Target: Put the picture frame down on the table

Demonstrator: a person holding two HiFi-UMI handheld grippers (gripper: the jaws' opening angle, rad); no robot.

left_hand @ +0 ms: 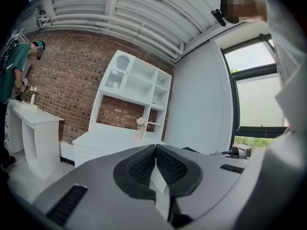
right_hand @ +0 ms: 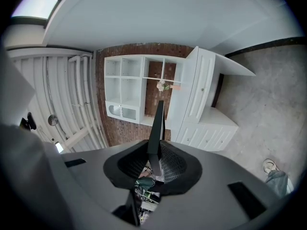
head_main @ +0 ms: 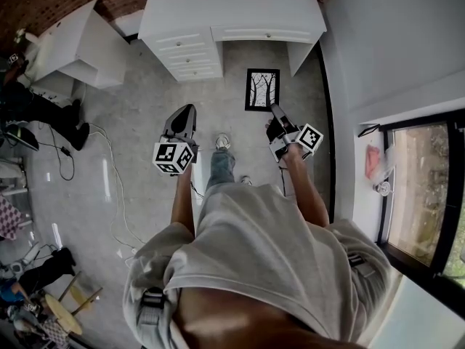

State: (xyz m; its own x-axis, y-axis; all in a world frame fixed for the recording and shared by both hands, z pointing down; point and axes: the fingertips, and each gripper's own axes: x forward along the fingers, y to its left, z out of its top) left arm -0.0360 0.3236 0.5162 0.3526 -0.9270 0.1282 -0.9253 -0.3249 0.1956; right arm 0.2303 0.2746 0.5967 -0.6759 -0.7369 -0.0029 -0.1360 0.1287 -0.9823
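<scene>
Over the floor, short of the white desk (head_main: 232, 13), right tool (head_main: 276, 115) clamps the picture frame (head_main: 262, 89) by its edge, up in the air; left tool (head_main: 186, 115) closed, empty. Nothing placed yet, carry and set-down remain

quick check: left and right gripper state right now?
Left gripper: closed, nothing between its jaws.
Right gripper: closed on the picture frame, which is seen edge-on between the pads.
</scene>
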